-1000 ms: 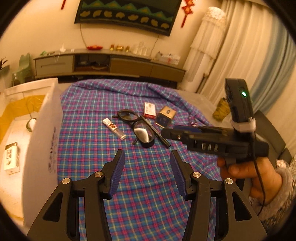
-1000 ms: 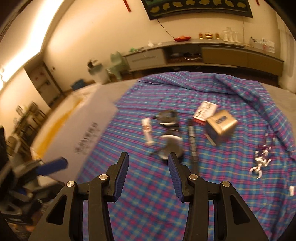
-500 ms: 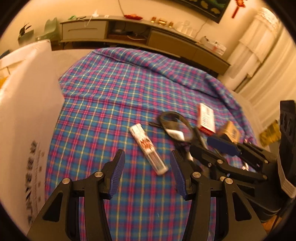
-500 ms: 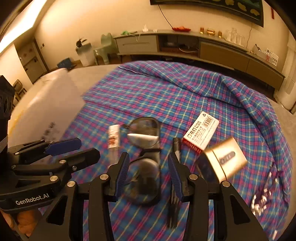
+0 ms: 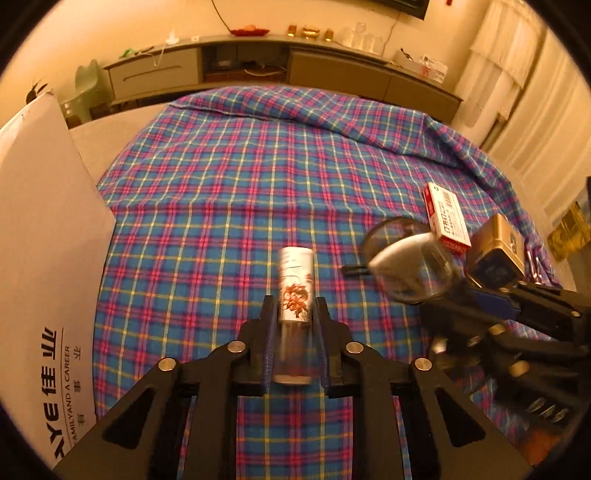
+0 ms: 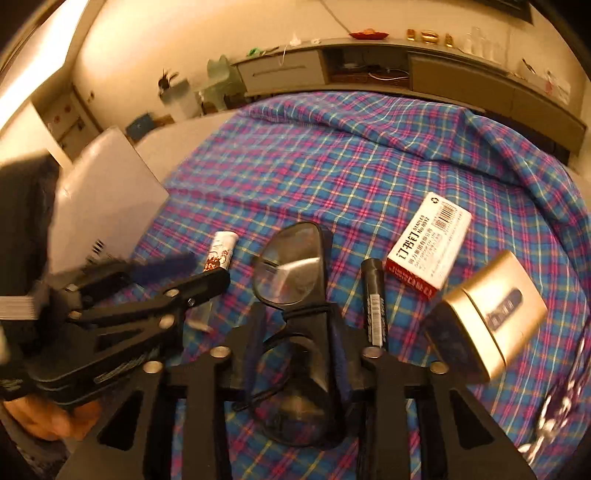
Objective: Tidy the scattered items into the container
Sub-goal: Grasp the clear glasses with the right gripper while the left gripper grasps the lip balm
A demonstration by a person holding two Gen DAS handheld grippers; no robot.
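Left tongs (image 5: 295, 332) closing on tube (image 5: 295, 284), right tongs (image 6: 297, 332) closing around blurred glasses (image 6: 291, 266).

Both claws, left (image 5: 295, 332) and right (image 6: 299, 332), angle downward, jaws closing.

A blue, pink and yellow plaid cloth (image 5: 229, 192) covers the work surface, rumpled along its far edge. Behind it a long low sideboard (image 5: 280, 70) stands against the wall, carrying a red dish (image 5: 250, 30) and small gold ornaments (image 5: 311, 31). A pale green chair (image 5: 85, 85) stands at the sideboard's left end. Cream curtains (image 5: 517, 85) hang at right.
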